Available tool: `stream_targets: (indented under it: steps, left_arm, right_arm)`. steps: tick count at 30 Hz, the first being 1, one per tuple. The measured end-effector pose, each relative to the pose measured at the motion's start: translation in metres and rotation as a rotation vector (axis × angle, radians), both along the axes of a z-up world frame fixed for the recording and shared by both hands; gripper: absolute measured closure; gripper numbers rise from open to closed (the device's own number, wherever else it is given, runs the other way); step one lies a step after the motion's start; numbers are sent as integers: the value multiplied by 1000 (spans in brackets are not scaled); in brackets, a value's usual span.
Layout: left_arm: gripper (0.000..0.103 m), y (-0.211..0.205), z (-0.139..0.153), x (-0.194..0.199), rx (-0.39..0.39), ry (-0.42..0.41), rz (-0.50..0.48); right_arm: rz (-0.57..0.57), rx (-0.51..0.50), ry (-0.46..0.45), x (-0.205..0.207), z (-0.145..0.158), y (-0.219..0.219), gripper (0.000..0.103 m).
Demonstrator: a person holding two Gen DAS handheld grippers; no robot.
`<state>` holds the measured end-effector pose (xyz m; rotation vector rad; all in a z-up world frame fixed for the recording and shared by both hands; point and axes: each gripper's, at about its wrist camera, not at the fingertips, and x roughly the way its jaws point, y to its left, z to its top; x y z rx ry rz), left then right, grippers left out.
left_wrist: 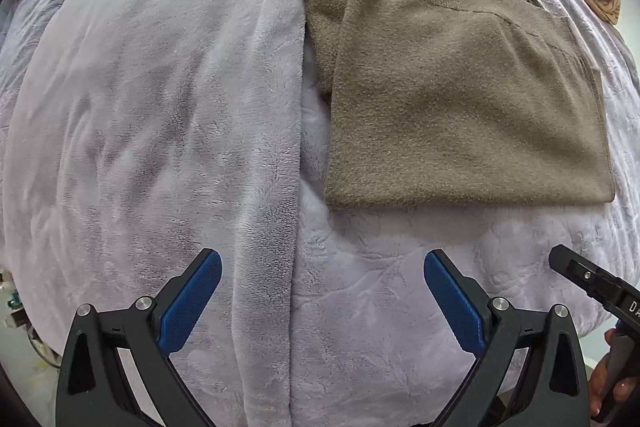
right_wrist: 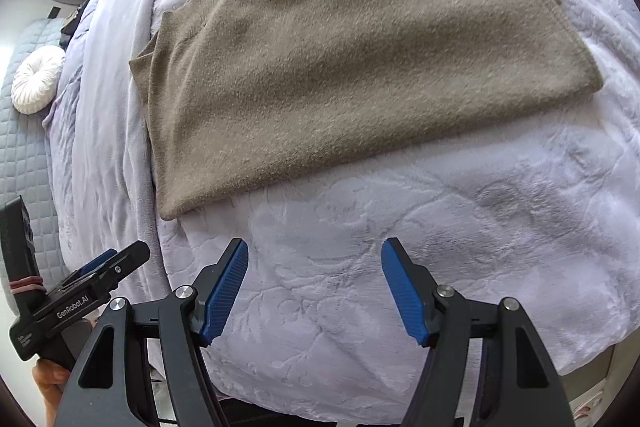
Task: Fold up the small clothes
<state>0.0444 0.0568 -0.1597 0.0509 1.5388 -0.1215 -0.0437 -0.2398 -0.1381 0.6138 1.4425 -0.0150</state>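
The left gripper (left_wrist: 322, 269) hangs wide open and empty over a lilac fleece blanket (left_wrist: 160, 107). Right of it lies the folded olive-brown sweater (left_wrist: 460, 107) (possibly a knit top). The right gripper (right_wrist: 314, 259) gapes, holding nothing.

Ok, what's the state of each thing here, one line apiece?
Brown sweater: folded, lying flat on the bed, untouched.
Left gripper: open, empty, above the blanket.
Right gripper: open, empty, short of the sweater.
Lavender blanket: spread out, edge doubled over.
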Motion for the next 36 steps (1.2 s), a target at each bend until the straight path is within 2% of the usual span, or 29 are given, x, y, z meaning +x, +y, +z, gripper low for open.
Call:
stream_targets:
  steps: [4,7,12,16,22,23,24,25,26,27,29,32,36]
  left_arm:
    - [2,12,-1,2,-11,-4,18]
    - [2,31,-3,6,-51,-11,73]
    - [2,60,-5,16,-116,-32,158]
    - [2,79,-9,25,-202,-37,192]
    - [2,88,-13,31,-371,-23,224]
    - [2,86,-12,32,-402,-18,224]
    - [2,87,-13,35,-434,-13,223]
    - [2,87,-13,36,-469,-6,222]
    - [2,82,-14,40,-499,2,221]
    - [2,82,-16,46,-544,14,222]
    - [2,75,-20,56,-610,35,229]
    - [2,63,-31,79,-715,77,232]
    - [2,45,-42,110,-775,114,233]
  right_arm:
    - [-10,37,4,3,-8,9,30]
    - [-31,93,-7,8,-14,16,30]
    - [-108,278,-51,22,-35,35,30]
    - [-192,424,-92,36,-57,52,30]
    - [-362,591,-120,49,-89,65,30]
    - [-403,626,-125,50,-92,65,34]
    - [-431,653,-124,51,-95,65,44]
    - [-459,685,-119,52,-97,64,80]
    - [-477,712,-100,52,-101,63,95]
    - [-487,737,-89,53,-102,62,95]
    - [-486,813,-134,54,-96,59,95]
    - [-430,845,-209,59,-70,53,95]
    - [-378,853,-263,67,-44,44,95]
